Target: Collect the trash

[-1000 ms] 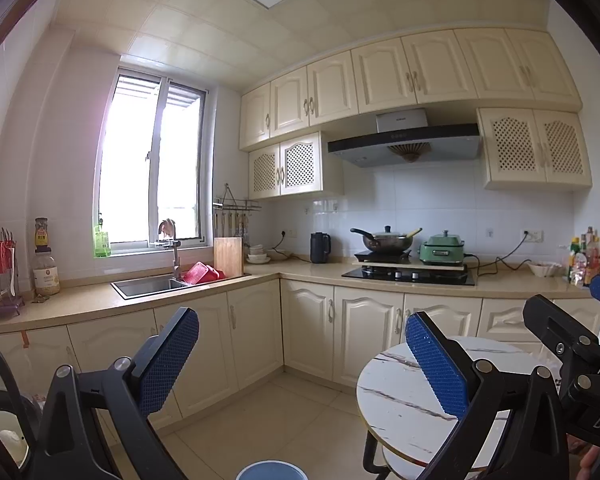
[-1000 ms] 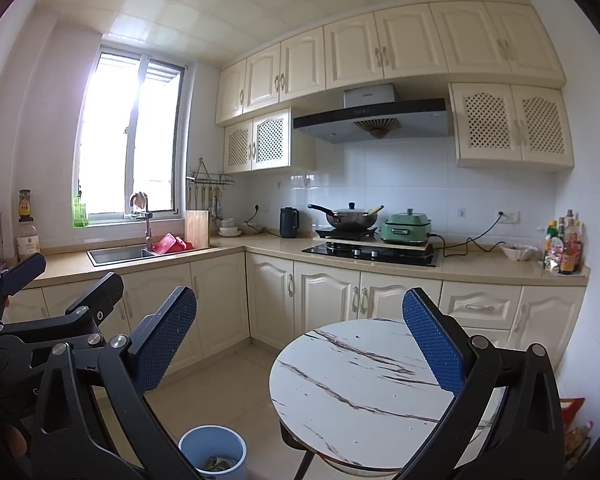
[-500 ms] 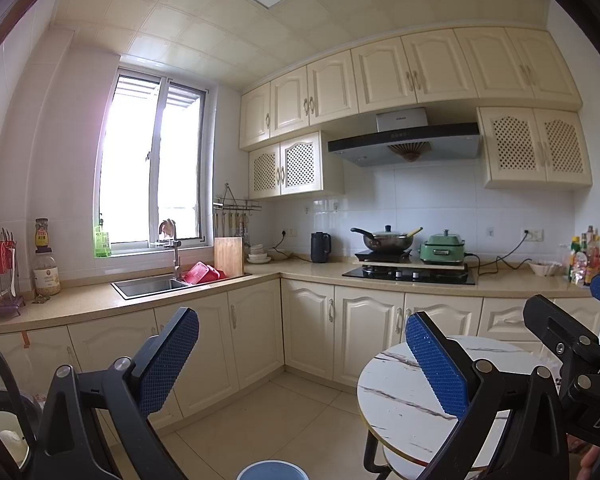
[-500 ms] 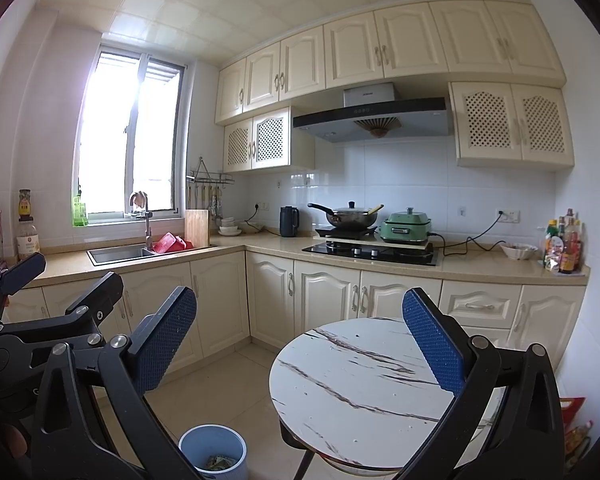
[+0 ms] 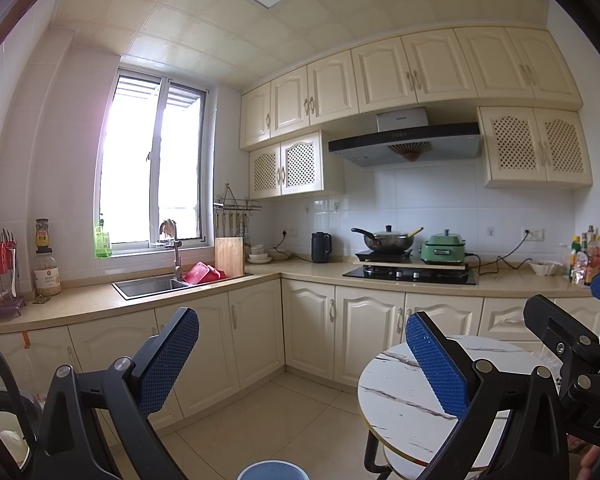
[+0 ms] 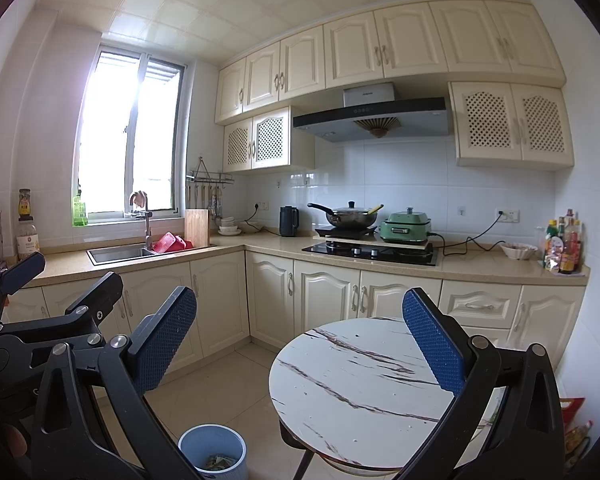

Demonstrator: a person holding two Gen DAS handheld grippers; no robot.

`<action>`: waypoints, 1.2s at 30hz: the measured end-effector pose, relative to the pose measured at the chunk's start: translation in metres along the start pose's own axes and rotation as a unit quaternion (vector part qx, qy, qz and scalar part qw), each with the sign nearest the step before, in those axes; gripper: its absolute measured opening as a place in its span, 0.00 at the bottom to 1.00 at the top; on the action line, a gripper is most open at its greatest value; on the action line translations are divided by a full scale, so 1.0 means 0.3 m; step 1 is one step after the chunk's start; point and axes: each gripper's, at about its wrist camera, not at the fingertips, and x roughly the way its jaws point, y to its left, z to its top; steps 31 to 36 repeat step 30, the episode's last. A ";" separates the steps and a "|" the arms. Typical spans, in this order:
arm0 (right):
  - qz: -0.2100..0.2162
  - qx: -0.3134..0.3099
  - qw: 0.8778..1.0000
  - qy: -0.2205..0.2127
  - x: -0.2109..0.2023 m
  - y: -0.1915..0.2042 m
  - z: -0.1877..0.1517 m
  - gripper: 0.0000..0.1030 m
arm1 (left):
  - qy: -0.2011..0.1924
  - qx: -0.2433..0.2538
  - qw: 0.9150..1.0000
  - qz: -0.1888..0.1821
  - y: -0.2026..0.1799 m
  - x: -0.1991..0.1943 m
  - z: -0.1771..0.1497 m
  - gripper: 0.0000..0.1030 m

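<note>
A light blue trash bin (image 6: 213, 453) stands on the tiled floor left of the round marble-top table (image 6: 364, 384); crumpled scraps lie in its bottom. Only its rim (image 5: 271, 471) shows at the lower edge of the left wrist view. My left gripper (image 5: 302, 356) is open, its blue pads spread wide with nothing between them. My right gripper (image 6: 300, 340) is open too and holds nothing. Both are held up in the air, side by side, facing the kitchen counter. The left gripper's body (image 6: 40, 320) shows at the left of the right wrist view.
An L-shaped counter (image 6: 260, 246) carries a sink (image 6: 118, 254), a red basket (image 6: 172, 243), a kettle (image 6: 289, 221), a wok on the hob (image 6: 348, 216) and a green cooker (image 6: 406, 226). Sauce bottles (image 6: 564, 246) stand at its right end. Bags lie on the floor by the right wall (image 6: 576, 428).
</note>
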 end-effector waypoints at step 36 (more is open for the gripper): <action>0.000 0.000 1.000 0.001 0.002 -0.009 0.001 1.00 | 0.000 0.003 1.000 -0.002 0.044 0.012 0.001 0.99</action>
